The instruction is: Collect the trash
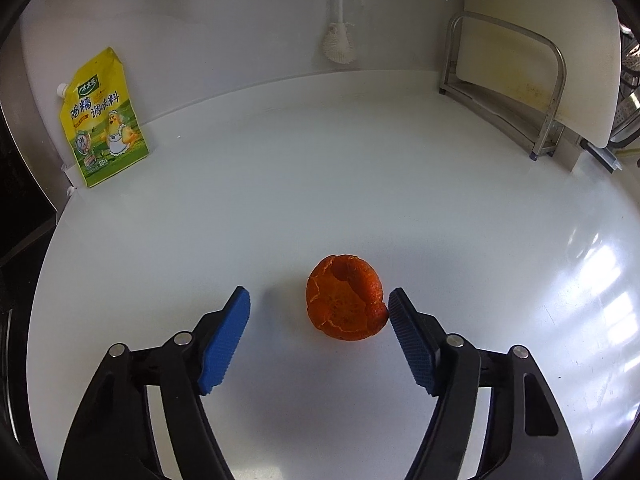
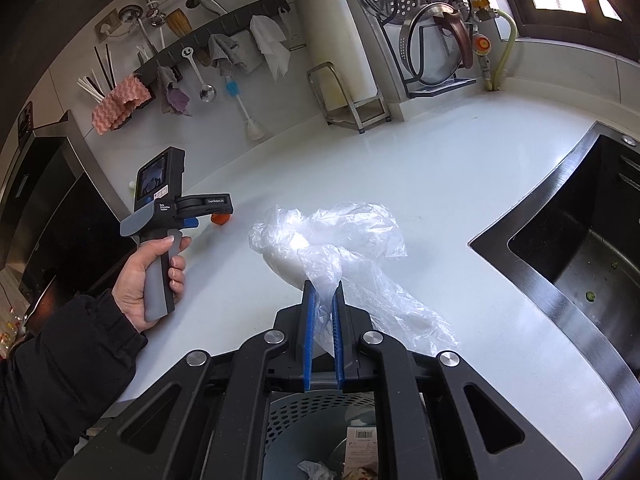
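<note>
An orange peel (image 1: 344, 304), curled into a cup, lies on the white counter (image 1: 320, 180). My left gripper (image 1: 319, 296) stands open around it: the right pad (image 1: 408, 336) is at the peel's edge and the left pad (image 1: 226, 340) is well apart from it. In the right wrist view the same peel (image 2: 221, 219) shows small under the left gripper, which a hand (image 2: 148, 280) holds. My right gripper (image 2: 323, 292) is shut on a crumpled clear plastic bag (image 2: 340, 232) that trails onto the counter.
A grey perforated bin (image 2: 320, 420) holding paper scraps sits below my right gripper at the counter's edge. A black sink (image 2: 580, 248) lies to the right. A yellow seasoning pouch (image 1: 104, 120), a hanging brush (image 1: 338, 40) and a cutting-board rack (image 1: 520, 80) line the back wall.
</note>
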Demonstrator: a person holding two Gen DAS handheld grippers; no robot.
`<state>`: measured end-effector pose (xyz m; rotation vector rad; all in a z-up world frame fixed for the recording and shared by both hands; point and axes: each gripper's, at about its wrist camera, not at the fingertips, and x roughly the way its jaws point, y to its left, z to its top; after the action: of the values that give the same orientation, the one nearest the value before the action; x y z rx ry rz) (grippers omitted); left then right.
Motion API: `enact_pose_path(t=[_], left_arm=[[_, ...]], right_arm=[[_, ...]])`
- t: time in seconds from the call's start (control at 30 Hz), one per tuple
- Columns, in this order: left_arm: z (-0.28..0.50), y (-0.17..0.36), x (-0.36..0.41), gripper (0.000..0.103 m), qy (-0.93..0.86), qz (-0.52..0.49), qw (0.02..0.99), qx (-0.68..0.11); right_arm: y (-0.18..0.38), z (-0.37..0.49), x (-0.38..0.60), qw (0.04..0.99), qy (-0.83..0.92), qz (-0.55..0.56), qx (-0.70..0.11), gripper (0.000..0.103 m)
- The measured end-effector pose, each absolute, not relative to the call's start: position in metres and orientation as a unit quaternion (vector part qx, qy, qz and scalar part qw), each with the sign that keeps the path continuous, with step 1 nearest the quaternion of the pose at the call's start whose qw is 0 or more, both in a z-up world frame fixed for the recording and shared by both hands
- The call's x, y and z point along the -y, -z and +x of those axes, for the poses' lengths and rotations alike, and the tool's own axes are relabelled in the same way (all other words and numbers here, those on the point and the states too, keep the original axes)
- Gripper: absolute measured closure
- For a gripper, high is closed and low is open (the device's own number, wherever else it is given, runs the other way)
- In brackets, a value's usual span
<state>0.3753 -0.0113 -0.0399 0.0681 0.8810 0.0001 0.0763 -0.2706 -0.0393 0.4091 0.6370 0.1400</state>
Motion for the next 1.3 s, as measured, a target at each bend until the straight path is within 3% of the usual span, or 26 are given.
enact_pose_path(t=[0.1,0.2,0.4,0.8,1.3], left_arm=[[0.376,0.043,0.012,0.073,0.014,0.021,0.900,-0.434],[0.369,0.038,0.013,0.084,0.016,0.020,0.905,-0.424],[0.323,0.023,0.017,0.086,0.042,0.016,0.912,-0.408],[0.146,-0.026,0.014,0.086,0.074,0.052,0.937,-0.338],[0.007,0.007,0.033,0.086,0.105,0.063,0.932,-0.340]], right_arm=[[0.039,0.074,0.273,0.926,-0.065,0.203,-0.310,0.095],[0.037,0.071,0.274,0.928,-0.061,0.200,-0.309,0.095],[0.033,0.060,0.272,0.930,-0.055,0.193,-0.308,0.095],[0.034,0.008,0.245,0.933,-0.059,0.166,-0.315,0.095],[0.062,-0.066,0.222,0.925,-0.061,0.134,-0.351,0.095]])
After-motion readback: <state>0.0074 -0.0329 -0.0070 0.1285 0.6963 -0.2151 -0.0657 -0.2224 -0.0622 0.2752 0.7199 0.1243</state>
